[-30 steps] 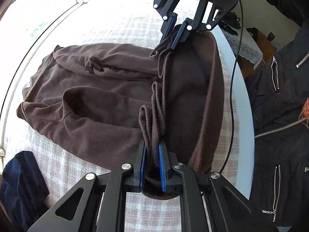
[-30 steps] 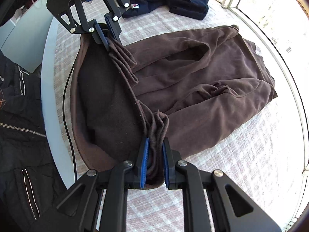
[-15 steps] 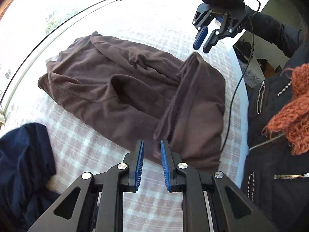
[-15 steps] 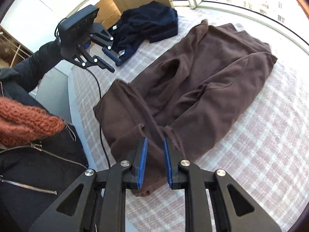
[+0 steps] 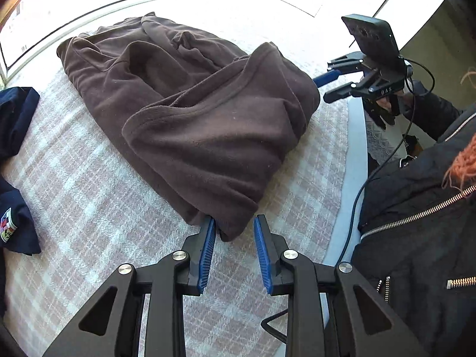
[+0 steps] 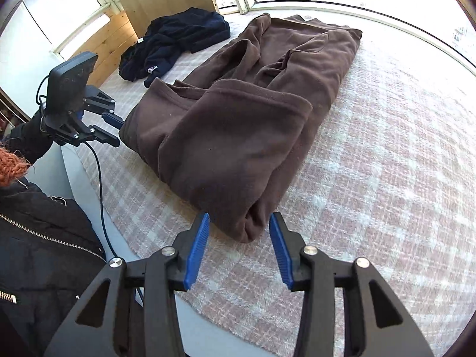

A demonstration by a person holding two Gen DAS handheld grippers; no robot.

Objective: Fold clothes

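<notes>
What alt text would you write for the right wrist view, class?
The open right gripper straddles the near corner of a partly folded brown fleece garment on a pink checked blanket. The open left gripper waits at its far corner; a navy garment lies beyond.

The brown garment (image 5: 208, 125) is showing a matt, fuzzy fleece cloth, the checked blanket (image 6: 386, 178) is looking woolly and rough, and the gripper fingers (image 6: 195, 253) are carrying ribbed blue pads.
</notes>
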